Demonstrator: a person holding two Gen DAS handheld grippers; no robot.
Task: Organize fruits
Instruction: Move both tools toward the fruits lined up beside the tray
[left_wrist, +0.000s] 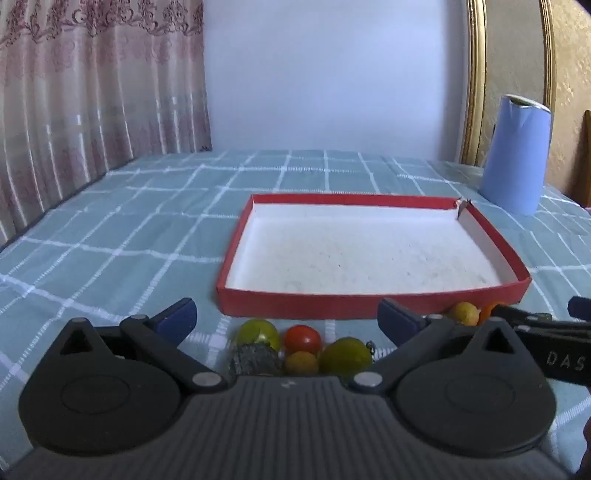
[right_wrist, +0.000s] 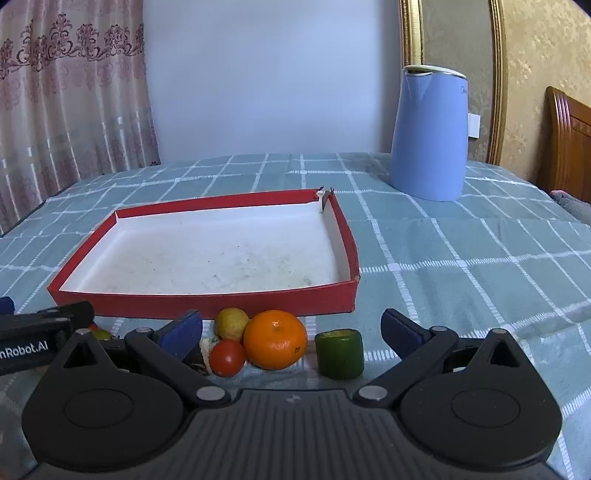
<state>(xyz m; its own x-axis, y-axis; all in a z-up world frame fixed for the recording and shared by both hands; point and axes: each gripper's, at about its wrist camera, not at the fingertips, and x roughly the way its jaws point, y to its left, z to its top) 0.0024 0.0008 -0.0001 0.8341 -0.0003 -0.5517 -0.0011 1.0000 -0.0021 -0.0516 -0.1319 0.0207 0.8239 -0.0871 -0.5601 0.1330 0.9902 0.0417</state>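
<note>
Both the left gripper (left_wrist: 288, 321) and the right gripper (right_wrist: 291, 328) stand spread wide and hold nothing. The fruits lie on the checked cloth (right_wrist: 461, 266) just before the red tray (right_wrist: 207, 297), which contains no fruit yet. The sorting seems not begun. Next, the right gripper probably must descend around the orange (right_wrist: 275, 339) and close gently.

Shallow red cardboard tray (right_wrist: 207, 301) with white inside, empty, lying flat on the checked bedspread; far right corner torn. Fruits in a loose cluster just before its near wall: round orange mandarin (right_wrist: 275, 339), small red tomato (right_wrist: 227, 357) touching it, yellow-green round fruit (right_wrist: 231, 324) behind, short green cylindrical piece (right_wrist: 339, 353) upright to the right. Further left: green-yellow balls (left_wrist: 258, 332), red tomato (left_wrist: 303, 339), small orange fruit (left_wrist: 301, 362).
</note>
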